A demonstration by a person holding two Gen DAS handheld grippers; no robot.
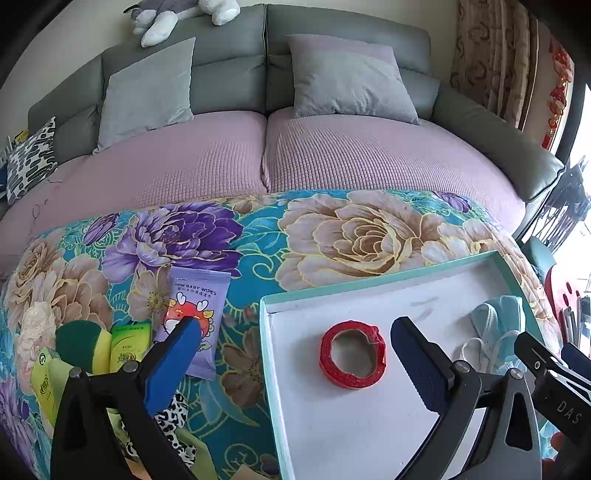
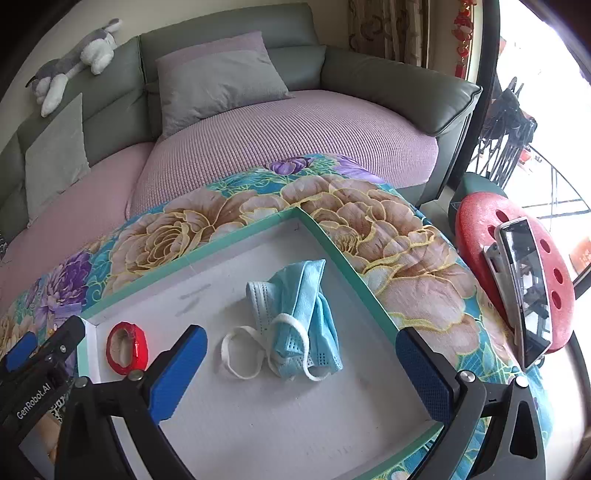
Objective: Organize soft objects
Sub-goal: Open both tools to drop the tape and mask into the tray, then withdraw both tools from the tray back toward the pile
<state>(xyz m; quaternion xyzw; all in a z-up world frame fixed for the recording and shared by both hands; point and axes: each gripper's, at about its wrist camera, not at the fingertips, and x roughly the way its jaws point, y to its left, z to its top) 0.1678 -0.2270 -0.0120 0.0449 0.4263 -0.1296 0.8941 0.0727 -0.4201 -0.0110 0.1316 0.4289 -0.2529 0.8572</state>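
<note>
Tongs on both sides stand spread wide with nothing pinched between their blue pads. Left gripper (image 1: 295, 354) hangs over the near left part of a shallow tray (image 1: 380, 278) with a teal rim and white floor; its left finger reaches past the tray's left edge, over the flowered blanket (image 1: 332, 229), while its right finger sits above the tray floor. Between them, lying loose on the tray floor near its left edge, is a red roll of tape (image 1: 352, 354), touched by neither pad. Right gripper (image 2: 301, 363) hovers over the tray's right half, and a crumpled blue face mask (image 2: 306, 314) with white ear loops lies on the floor there, between the fingers but apart from both.

Left of the tray, on the blanket, lie a purple pack of baby wipes (image 1: 201, 295), small green packets (image 1: 131, 345), and a green and yellow sponge (image 1: 86, 347) near the blanket's near left corner. Beyond the blanket's far edge stands a grey sofa (image 1: 236, 48) with pink seat covers, grey cushions (image 1: 147, 88) and a plush toy (image 1: 177, 14) on its back. Off the blanket's right edge, a red stool (image 2: 480, 221) carries a phone (image 2: 528, 288).
</note>
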